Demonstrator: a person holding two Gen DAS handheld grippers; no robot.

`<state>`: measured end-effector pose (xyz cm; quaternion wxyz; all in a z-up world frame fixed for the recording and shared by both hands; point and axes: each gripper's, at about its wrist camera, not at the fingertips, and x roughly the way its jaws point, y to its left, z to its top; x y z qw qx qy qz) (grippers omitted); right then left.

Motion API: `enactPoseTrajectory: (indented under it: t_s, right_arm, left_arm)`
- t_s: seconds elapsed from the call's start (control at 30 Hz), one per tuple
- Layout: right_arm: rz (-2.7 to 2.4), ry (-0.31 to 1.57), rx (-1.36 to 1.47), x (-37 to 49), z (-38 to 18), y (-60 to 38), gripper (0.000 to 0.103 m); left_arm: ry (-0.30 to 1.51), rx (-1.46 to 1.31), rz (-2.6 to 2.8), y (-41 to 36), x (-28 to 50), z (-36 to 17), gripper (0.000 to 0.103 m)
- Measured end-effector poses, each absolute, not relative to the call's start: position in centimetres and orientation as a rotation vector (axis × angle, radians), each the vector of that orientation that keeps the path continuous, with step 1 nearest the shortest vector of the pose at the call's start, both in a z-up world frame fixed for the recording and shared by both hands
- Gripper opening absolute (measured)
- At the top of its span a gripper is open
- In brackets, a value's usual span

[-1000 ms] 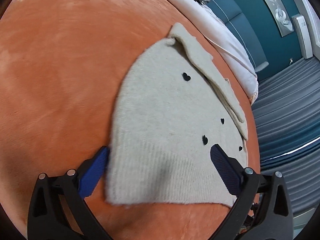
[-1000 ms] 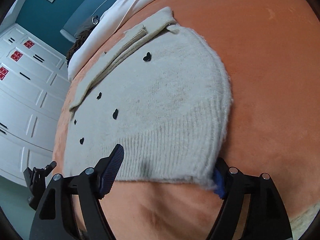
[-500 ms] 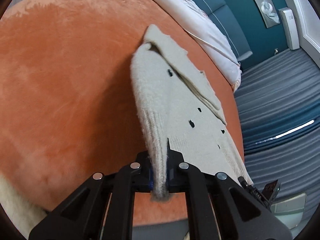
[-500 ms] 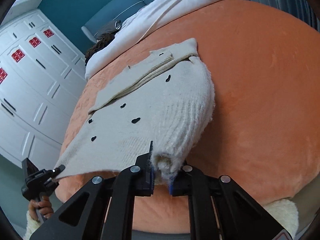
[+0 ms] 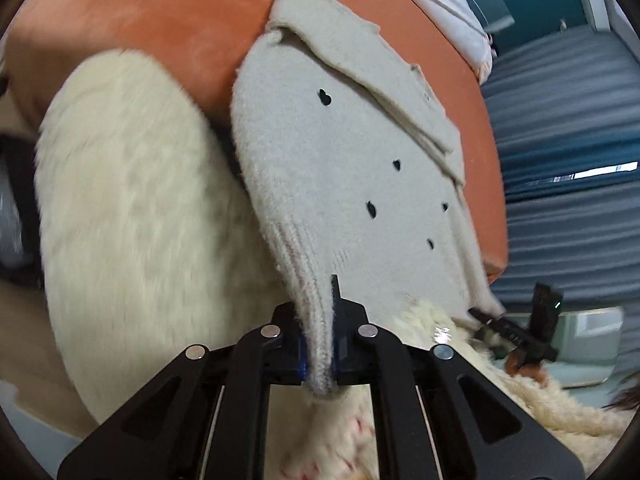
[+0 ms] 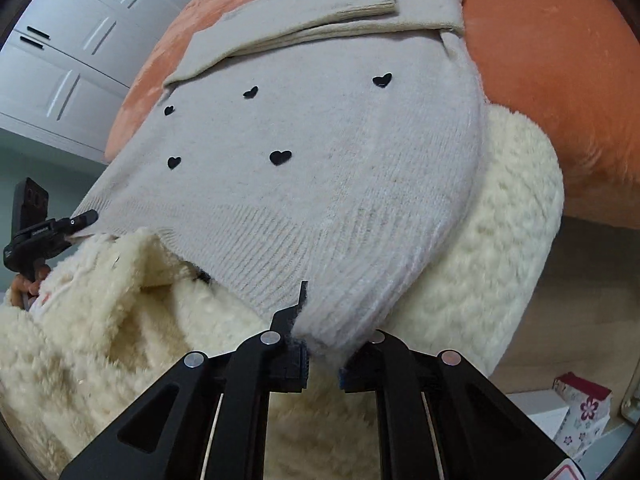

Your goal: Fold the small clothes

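A small cream knit sweater (image 5: pixel 352 168) with black heart spots lies partly on the orange bed cover (image 5: pixel 168 12), sleeves folded across its top. Its ribbed hem is lifted off the bed toward me. My left gripper (image 5: pixel 319 354) is shut on one hem corner, and my right gripper (image 6: pixel 322 364) is shut on the other corner of the sweater (image 6: pixel 320 152). The hem stretches between them over a fluffy cream sleeve. The right gripper (image 5: pixel 516 330) also shows small at the lower right of the left wrist view, and the left gripper (image 6: pixel 44 234) at the left edge of the right wrist view.
A person's fluffy cream sleeve (image 5: pixel 132 216) and jacket (image 6: pixel 120 320) fill the space under the lifted hem. The orange bed cover (image 6: pixel 560 80) ends close by. White pillows (image 5: pixel 452 4), white cupboard doors (image 6: pixel 72 64) and a floral gift bag (image 6: pixel 580 408) on the floor surround it.
Both grippers closed on the hem corners, then drew the hem up and back off the bed edge toward the person. The sweater now hangs stretched over the fluffy sleeve.
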<state>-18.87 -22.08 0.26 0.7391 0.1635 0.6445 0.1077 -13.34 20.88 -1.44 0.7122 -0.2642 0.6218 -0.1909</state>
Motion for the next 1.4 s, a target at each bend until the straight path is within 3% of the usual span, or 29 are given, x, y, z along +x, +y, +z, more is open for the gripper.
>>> enactPoseTrajectory:
  t_s: [0.13, 0.33, 0.47, 0.63, 0.7, 0.73, 0.77, 0.8, 0.83, 0.87, 1.1, 1.17, 1.2, 1.23, 1.27, 1.3, 1.4]
  right_arm:
    - [0.223, 1.302, 0.422, -18.5, 3.1, -22.7, 0.009]
    - [0.167, 0.981, 0.477, -8.6, 7.5, -27.0, 0.01]
    - [0.108, 0.845, 0.55, -0.2, 5.7, -29.8, 0.012]
    - [-0.098, 0.843, 0.631, 6.5, -1.2, -30.0, 0.023]
    - [-0.164, 0.838, 0.629, 6.5, -2.1, -30.0, 0.028]
    - [-0.17, 0.819, 0.635, 6.1, -2.1, -30.2, 0.035]
    - [-0.167, 0.792, 0.645, 5.4, -1.9, -30.4, 0.052]
    - [-0.174, 0.767, 0.644, 4.8, -1.8, -30.6, 0.064]
    - [-0.187, 0.747, 0.619, 4.2, -1.5, -30.8, 0.066]
    - [-0.202, 0.743, 0.569, 3.8, -1.3, -30.8, 0.066]
    - [-0.246, 0.887, 0.435, 7.9, -5.2, -31.3, 0.069]
    - [-0.265, 0.924, 0.412, 8.9, -6.5, -31.5, 0.069]
    - [-0.266, 0.938, 0.409, 9.3, -7.0, -31.4, 0.059]
    - [-0.263, 0.94, 0.407, 9.3, -7.2, -31.3, 0.048]
    - [-0.251, 0.945, 0.405, 9.5, -7.1, -31.3, 0.015]
    - [-0.222, 0.95, 0.419, 9.7, -6.8, -31.4, 0.009]
    - [-0.16, 0.831, 0.481, 9.0, -3.4, -31.9, 0.008]
  left_arm:
    - [1.288, -0.607, -0.45, 20.8, -11.9, 2.1, 0.006]
    - [0.995, -0.489, -0.52, 18.2, -0.6, 7.6, 0.007]
    - [0.919, -0.446, -0.456, 15.1, 8.3, 5.2, 0.008]
    - [1.019, -0.462, -0.384, 11.9, 15.5, -2.3, 0.014]
    - [1.031, -0.44, -0.326, 12.2, 16.1, -4.0, 0.026]
    - [1.01, -0.429, -0.332, 12.6, 15.8, -4.0, 0.047]
    - [0.986, -0.416, -0.326, 12.8, 15.5, -3.8, 0.069]
    - [0.951, -0.398, -0.309, 13.2, 15.0, -3.5, 0.077]
    - [0.916, -0.377, -0.299, 13.5, 14.5, -3.0, 0.09]
    - [0.889, -0.352, -0.293, 13.9, 14.3, -2.7, 0.094]
    - [1.034, -0.319, -0.289, 12.9, 18.3, -6.9, 0.093]
    - [1.078, -0.332, -0.292, 12.6, 18.9, -8.0, 0.081]
    - [1.094, -0.331, -0.294, 12.4, 19.1, -8.3, 0.067]
    - [1.108, -0.319, -0.296, 12.2, 19.4, -8.5, 0.048]
    - [1.122, -0.306, -0.299, 12.1, 19.4, -8.4, 0.026]
    - [1.138, -0.301, -0.308, 12.1, 19.5, -8.2, 0.014]
    - [1.069, -0.34, -0.344, 12.7, 19.4, -5.2, 0.01]
